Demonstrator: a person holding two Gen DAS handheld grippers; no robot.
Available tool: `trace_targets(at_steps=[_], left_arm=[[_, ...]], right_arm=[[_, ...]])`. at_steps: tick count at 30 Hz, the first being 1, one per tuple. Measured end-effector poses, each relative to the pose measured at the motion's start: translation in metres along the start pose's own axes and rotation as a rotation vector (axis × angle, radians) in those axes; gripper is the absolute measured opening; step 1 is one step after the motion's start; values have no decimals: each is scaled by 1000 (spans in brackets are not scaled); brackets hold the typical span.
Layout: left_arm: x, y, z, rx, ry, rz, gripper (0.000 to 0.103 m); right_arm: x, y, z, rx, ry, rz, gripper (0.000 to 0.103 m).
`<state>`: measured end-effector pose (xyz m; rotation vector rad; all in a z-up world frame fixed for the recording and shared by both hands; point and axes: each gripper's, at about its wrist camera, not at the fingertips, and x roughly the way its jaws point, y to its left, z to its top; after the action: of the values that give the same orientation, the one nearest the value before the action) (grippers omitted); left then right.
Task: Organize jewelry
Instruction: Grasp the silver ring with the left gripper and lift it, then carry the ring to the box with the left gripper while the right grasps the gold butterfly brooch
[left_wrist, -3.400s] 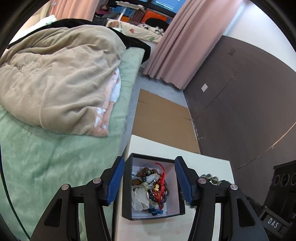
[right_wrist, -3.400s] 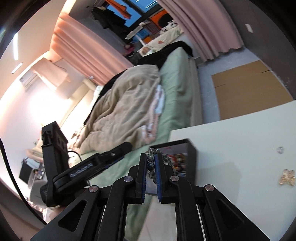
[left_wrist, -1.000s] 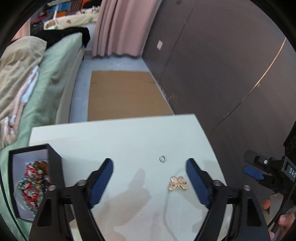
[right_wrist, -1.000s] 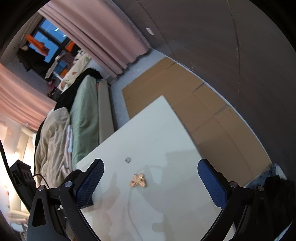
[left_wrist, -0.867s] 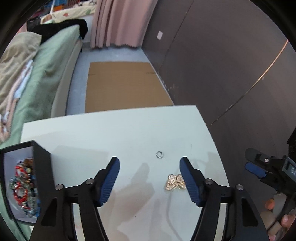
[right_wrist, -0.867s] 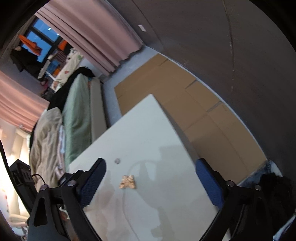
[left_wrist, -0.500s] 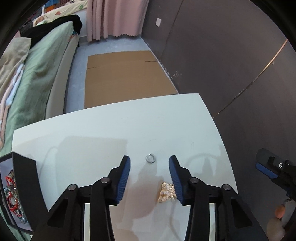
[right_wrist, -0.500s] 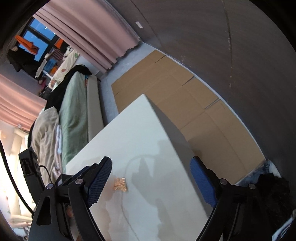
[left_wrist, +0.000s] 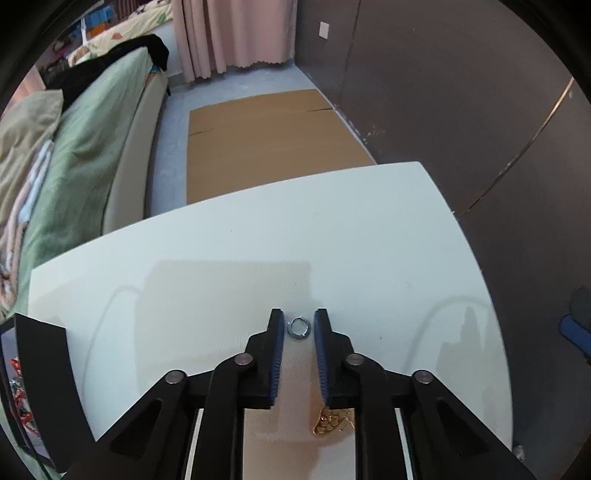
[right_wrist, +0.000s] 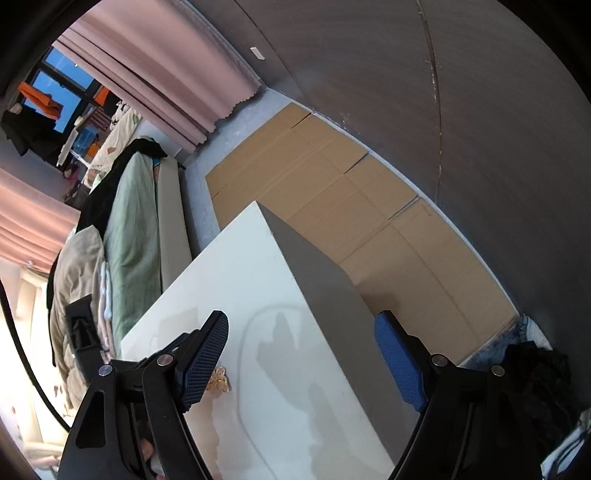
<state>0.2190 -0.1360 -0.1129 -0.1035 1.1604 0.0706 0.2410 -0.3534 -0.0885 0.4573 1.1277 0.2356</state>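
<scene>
One silver ring (left_wrist: 299, 328), one gold butterfly brooch (left_wrist: 332, 421) at five o'clock of it, one black jewelry box (left_wrist: 44, 373); its contents perhaps several pieces, uncountable.

Dark wall (left_wrist: 443, 92), pink curtains (right_wrist: 177, 85) — green bed (left_wrist: 92, 147), cardboard-covered floor (left_wrist: 273, 140).

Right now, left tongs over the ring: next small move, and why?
Probably close the left tongs onto the silver ring. It lies flat on the white table, centered between the blue pads with only slim gaps either side, seemingly not yet pinched. The gold butterfly piece sits behind the tips, clear of the pinch. The right tongs hang wide open, holding nothing.
</scene>
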Motion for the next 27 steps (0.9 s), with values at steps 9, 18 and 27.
trace_targets(at_steps=[9, 18, 27], left_arm=[[-15, 12, -5, -10, -22, -7, 13], [-55, 48, -22, -58, -85, -34, 13], [-77, 91, -43, -139, -124, -58, 13]], right_arm=[[14, 12, -8, -44, 56, 29, 67], [30, 44, -24, -137, 108, 39, 67], [46, 73, -43, -205, 148, 33, 66]])
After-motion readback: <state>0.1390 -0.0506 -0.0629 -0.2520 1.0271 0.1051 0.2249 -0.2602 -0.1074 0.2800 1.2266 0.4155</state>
